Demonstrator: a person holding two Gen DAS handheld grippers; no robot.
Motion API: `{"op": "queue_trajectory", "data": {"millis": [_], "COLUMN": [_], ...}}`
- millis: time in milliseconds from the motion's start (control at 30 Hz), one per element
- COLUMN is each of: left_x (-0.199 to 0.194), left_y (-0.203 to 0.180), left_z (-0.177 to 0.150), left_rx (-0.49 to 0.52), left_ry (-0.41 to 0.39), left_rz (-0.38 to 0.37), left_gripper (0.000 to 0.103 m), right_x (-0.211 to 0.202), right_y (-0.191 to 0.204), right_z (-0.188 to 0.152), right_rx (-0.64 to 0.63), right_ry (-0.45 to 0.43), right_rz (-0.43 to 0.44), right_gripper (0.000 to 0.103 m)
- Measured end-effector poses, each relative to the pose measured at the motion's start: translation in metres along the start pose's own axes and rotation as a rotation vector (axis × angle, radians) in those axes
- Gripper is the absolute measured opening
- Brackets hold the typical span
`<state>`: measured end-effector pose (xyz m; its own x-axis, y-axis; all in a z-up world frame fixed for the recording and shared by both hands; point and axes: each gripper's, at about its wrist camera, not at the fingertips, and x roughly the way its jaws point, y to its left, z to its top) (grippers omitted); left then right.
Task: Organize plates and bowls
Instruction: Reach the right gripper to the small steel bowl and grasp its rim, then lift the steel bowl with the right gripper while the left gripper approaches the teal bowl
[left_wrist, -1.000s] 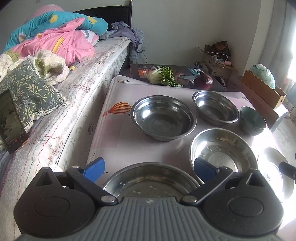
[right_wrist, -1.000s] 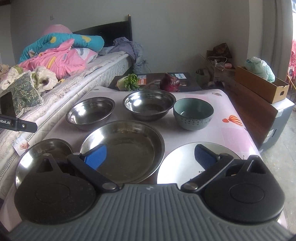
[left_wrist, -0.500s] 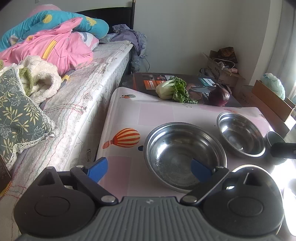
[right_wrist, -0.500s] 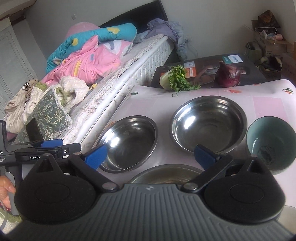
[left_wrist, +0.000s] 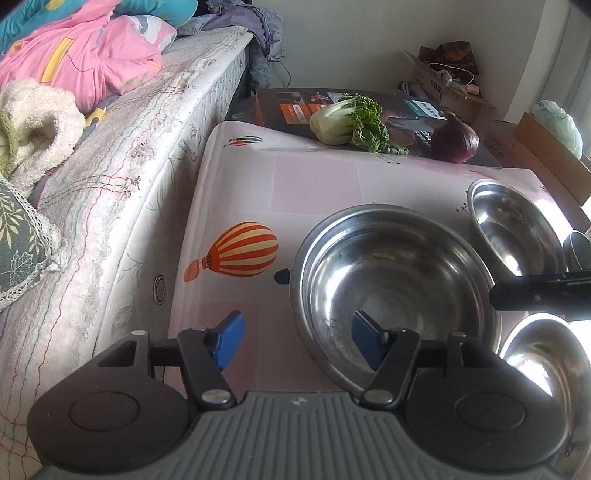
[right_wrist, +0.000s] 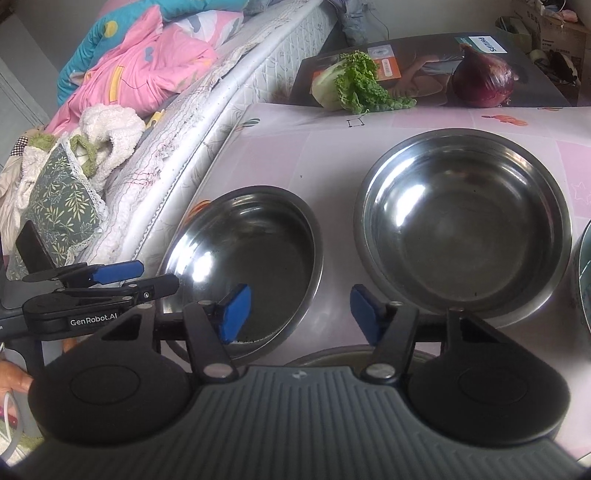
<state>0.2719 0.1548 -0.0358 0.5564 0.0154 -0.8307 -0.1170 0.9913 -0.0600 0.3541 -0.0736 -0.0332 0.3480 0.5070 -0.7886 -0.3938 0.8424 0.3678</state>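
Several steel bowls stand on the pink table. In the left wrist view my left gripper (left_wrist: 297, 339) is open, its jaws astride the left rim of the far-left steel bowl (left_wrist: 391, 280). A second steel bowl (left_wrist: 517, 229) stands behind to the right, a third (left_wrist: 546, 369) at the near right. In the right wrist view my right gripper (right_wrist: 301, 314) is open and empty, over the gap between the far-left bowl (right_wrist: 243, 266) and the larger bowl (right_wrist: 465, 236). The left gripper (right_wrist: 99, 284) shows at that view's left edge.
A bed (left_wrist: 122, 155) with bedding runs along the table's left side. A cabbage (left_wrist: 351, 122) and a red onion (left_wrist: 456, 140) lie on a dark box beyond the table's far edge. A teal bowl's rim (right_wrist: 585, 280) shows at the right. Cardboard boxes (left_wrist: 546, 155) stand far right.
Both grippers have moved forward and lower over the table toward the far-left bowl. The left gripper's jaws now straddle that bowl's rim. Both stay open.
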Motion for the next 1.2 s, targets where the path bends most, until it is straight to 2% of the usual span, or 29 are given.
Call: {"op": "queue_trajectory", "data": {"millis": [167,267,400,500,767,1200], "left_x": [0.017,0.025,0.032,0.033,0.029,0.001], "left_y": [0.000,-0.002,-0.006,-0.007,-0.007,-0.005], "left_z": [0.007,0.010,0.011,0.011,0.014,0.019], "left_rx": [-0.004,0.010,0.030,0.028,0.023,0.014], "left_ry": [0.039,0.070,0.081,0.084,0.080,0.021], "left_rz": [-0.003,0.001,0.014,0.005,0.019,0.034], "left_gripper": [0.045,0.031,0.028,0.021,0.021,0.021], "right_x": [0.015,0.022,0.028,0.030,0.028,0.004], "right_y": [-0.007,-0.010,-0.012,-0.010,-0.007,0.007], "right_z": [0.009,0.010,0.012,0.012,0.010,0.017], "right_rx": [0.008,0.008,0.013,0.009,0.007,-0.021], "right_ry": [0.019,0.033,0.034,0.034,0.041,0.000], "right_rz": [-0.018,-0.022,-0.003,0.010,0.023,0.040], "right_gripper": [0.038,0.025,0.018,0.012,0.010,0.011]}}
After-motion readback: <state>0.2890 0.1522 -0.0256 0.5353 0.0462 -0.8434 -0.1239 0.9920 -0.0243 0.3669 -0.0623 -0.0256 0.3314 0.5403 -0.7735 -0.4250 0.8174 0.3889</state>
